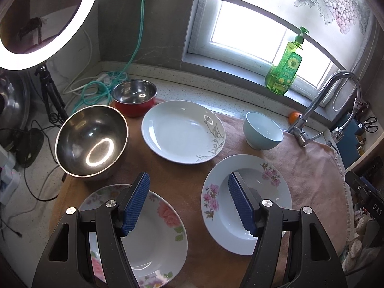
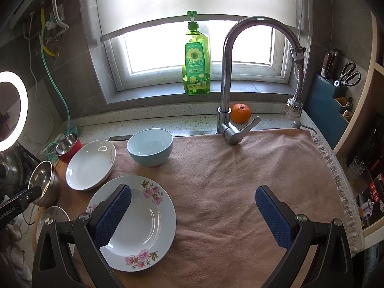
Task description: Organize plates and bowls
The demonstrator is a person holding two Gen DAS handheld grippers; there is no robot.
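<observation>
On the pink towel [image 1: 312, 168] lie three plates: a pink-flower plate [image 1: 216, 192] [image 2: 148, 225] at front right, a rose plate [image 1: 158, 235] at front left, and a grey-leaf plate [image 1: 182, 132] [image 2: 91, 163] behind. A light blue bowl [image 1: 262, 130] [image 2: 150, 147] stands behind them. A large steel bowl [image 1: 91, 141] [image 2: 44, 183] and a small red-sided steel bowl [image 1: 134, 97] [image 2: 68, 146] stand at left. My left gripper [image 1: 188, 184] is open and empty above the two front plates. My right gripper [image 2: 193, 195] is open and empty, its left finger over the pink-flower plate.
A chrome faucet [image 2: 228, 79] rises behind the towel, with an orange [image 2: 240, 112] beside it and a green soap bottle [image 2: 195, 64] on the sill. A knife block with scissors [image 2: 336, 84] stands right. A ring light [image 1: 48, 24], tripod and cables crowd the left.
</observation>
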